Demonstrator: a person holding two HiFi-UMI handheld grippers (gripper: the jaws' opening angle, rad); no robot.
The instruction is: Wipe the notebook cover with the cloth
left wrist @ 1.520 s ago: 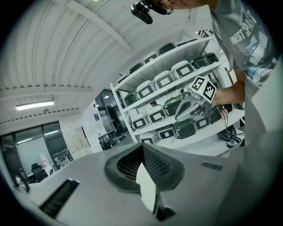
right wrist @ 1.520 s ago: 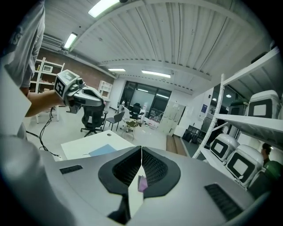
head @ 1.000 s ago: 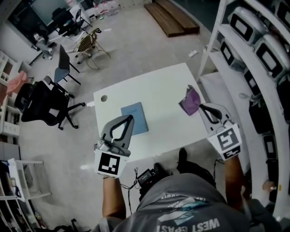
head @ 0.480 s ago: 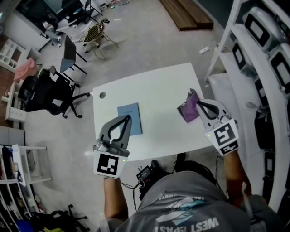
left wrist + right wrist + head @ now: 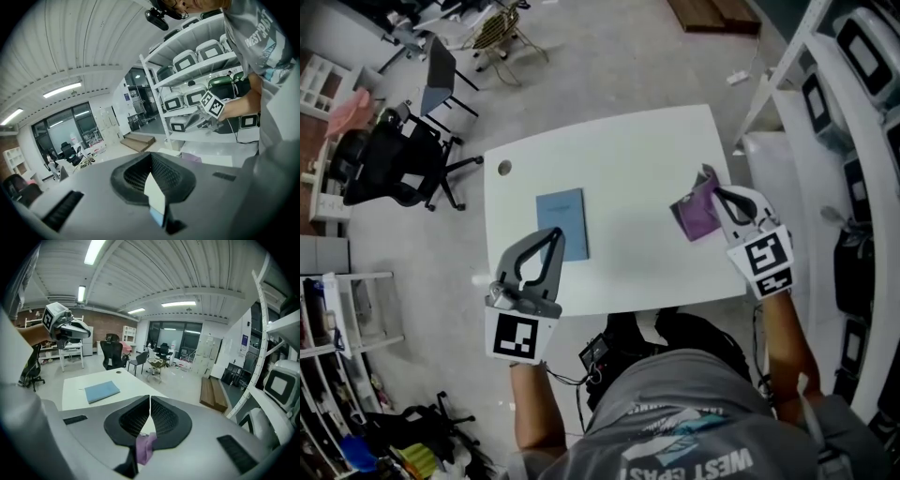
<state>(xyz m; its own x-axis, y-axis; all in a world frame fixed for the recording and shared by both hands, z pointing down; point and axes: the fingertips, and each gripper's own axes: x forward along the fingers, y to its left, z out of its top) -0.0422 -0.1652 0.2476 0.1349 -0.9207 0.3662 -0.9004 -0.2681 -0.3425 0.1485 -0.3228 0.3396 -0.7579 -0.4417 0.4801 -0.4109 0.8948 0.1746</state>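
Cloth (image 5: 696, 212) clamped in right tool (image 5: 718, 193), mostly hidden in its view; left tool (image 5: 558, 234) jaws together, empty, overlapping notebook (image 5: 562, 214) lower edge.

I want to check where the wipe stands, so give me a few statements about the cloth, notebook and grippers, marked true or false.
1. The right gripper grips the cloth. True.
2. The cloth lies on the notebook. False: it is apart from it, toward the right side of the table.
3. The notebook lies closed on the table. True.
4. The left gripper is open. False: its jaws are shut with nothing between them.
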